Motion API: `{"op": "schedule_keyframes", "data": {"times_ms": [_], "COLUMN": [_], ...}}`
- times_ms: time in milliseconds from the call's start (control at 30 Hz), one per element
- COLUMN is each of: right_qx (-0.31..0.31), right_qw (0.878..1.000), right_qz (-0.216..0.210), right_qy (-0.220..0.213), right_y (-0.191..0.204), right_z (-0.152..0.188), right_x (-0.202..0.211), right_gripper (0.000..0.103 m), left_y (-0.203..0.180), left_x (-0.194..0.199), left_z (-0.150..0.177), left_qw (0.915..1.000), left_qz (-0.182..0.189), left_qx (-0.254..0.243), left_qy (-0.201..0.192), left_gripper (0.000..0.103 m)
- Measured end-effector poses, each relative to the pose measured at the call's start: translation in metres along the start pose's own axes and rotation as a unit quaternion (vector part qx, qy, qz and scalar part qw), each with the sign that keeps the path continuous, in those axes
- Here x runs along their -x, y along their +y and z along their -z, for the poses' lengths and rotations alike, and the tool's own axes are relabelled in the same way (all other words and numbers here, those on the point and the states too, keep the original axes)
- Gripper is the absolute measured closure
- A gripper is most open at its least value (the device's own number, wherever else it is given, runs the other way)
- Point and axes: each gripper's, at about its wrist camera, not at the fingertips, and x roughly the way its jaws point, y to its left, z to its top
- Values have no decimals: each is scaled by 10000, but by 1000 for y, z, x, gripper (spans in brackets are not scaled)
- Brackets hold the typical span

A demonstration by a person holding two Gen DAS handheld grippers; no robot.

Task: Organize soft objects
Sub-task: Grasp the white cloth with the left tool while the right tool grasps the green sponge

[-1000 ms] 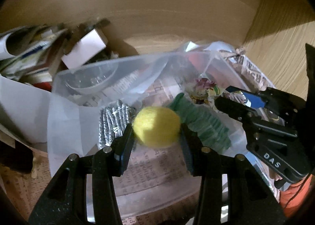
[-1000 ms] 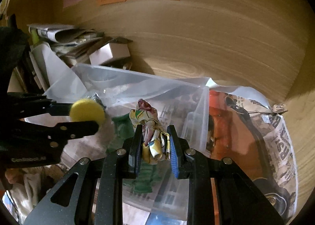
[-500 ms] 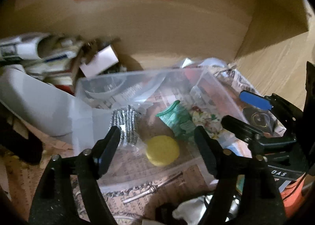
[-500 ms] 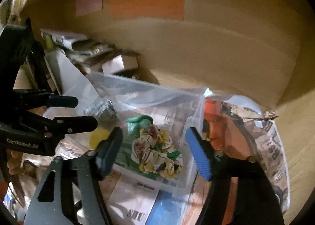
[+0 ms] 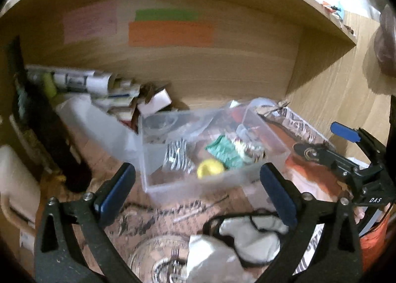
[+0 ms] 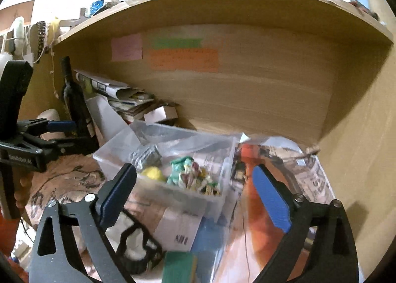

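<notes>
So both drops are done: a second ago the left claw (image 5: 196, 189) was squeezing the yellow pom-pom (image 5: 210, 168) and the right claw (image 6: 194, 195) was pinching the floral fabric scrap (image 6: 198, 179), and now both claws are spread wide with nothing in them and pulled back from the clear plastic bin (image 5: 173, 186). The pom-pom lies on the bin floor near its front wall, right next to the green crinkled piece (image 5: 224, 151), with the silver scrubber (image 5: 177, 155) just to its left. The floral scrap is bunched up beside the green piece toward the bin's right end. From the left wrist view the bin is ahead of the open jaws, with the pom-pom roughly centred between them but well beyond the tips. That looks like two soft things sorted. What's probably next is the white cloth with black trim (image 5: 250, 236) lying on the bench, low and close to both claws. It's floppy, so a pinch on a fold should do, though it's blurry.
</notes>
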Motion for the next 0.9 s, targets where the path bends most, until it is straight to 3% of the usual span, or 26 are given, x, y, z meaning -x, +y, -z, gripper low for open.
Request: {"op": "schedule_keyframes", "data": {"times_ms": [367,600,667,800,900], "right_qx": [-663,-921,-978,-1081,-1086], "right_qw": [9945,9897,9886,9863,9849], "right_qz": [53,-63,-107,-207,-242], "right_qy": [805,1095,1142,1230,1324], "right_y": [-6,-5,-4,-4,-4], "right_z": [66,92,96,100,102], "right_x": [-5,-10,-11,-15,-18], "right_gripper": [8,10,19,35,51], "left_y": [11,2,0,-5,-7], "left_x": [-17,-14,-11,-9,-12], "left_z": [74,103,105,108,110], "left_qw": [9962,9959,9965,9971,9968], "left_qz": [-53,16,-22,24,44], "left_qx": [398,524,554,477,428], "left_qy": [767,735,622,597,672], "left_gripper": [1,1,2,21,30]}}
